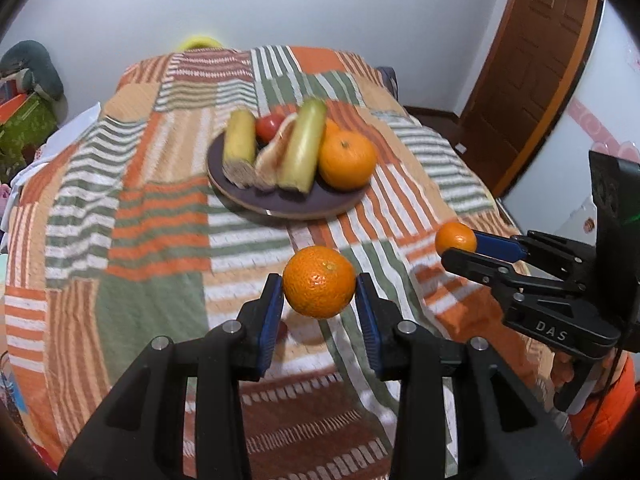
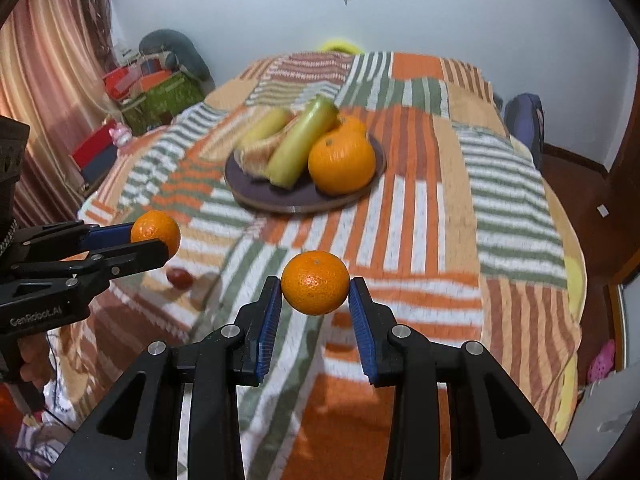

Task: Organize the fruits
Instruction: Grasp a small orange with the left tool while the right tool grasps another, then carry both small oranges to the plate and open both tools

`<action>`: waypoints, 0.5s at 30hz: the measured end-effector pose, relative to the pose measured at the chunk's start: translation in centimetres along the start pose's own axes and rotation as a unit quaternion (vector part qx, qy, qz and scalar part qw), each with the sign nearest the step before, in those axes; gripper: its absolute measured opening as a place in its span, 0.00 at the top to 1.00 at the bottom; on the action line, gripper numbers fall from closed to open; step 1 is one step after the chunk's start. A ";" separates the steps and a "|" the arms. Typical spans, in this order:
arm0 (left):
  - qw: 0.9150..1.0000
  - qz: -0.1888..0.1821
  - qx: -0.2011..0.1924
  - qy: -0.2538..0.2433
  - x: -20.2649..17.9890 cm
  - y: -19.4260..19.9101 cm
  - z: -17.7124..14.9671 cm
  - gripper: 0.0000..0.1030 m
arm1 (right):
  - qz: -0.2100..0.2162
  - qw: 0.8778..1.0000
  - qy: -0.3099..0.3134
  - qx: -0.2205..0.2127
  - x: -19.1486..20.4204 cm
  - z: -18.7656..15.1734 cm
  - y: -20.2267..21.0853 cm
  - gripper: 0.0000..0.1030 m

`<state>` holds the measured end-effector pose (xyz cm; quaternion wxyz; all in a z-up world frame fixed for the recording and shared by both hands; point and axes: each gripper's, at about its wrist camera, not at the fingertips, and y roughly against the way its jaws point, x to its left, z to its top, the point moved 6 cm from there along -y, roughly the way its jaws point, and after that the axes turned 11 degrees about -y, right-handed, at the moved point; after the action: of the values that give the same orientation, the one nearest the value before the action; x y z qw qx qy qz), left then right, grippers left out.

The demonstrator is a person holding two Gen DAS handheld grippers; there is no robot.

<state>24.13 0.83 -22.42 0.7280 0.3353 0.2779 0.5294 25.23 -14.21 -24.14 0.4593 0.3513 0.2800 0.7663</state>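
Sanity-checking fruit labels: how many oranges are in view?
4. One in the left gripper, one in the right gripper, a big orange on the plate, another partly hidden behind it; more may be hidden.

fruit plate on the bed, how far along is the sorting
Done: the plate already holds a large orange, two yellow-green bananas, a red fruit and more behind. In hand: the left gripper and the right gripper each clamp a mandarin above the bedspread, short of the plate. Left: placing both, plus a small red fruit lying on the bedspread.
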 end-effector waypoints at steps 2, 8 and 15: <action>1.000 0.005 -0.008 0.002 0.6 0.3 0.6 0.64 | 0.003 1.000 0.000 -0.007 0.3 0.8 0.1 0.69; 1.000 0.009 -0.024 0.011 2.0 0.4 2.4 0.64 | 0.008 1.000 0.007 -0.022 1.0 2.7 -0.2 0.69; 0.999 0.010 -0.028 0.019 3.4 -0.7 3.8 0.64 | 0.007 1.000 0.016 -0.023 1.6 4.2 -2.0 0.69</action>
<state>28.39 3.17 -20.83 0.7265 0.3069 0.2735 0.5506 29.07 -11.51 -22.67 0.4571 0.3300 0.2675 0.7814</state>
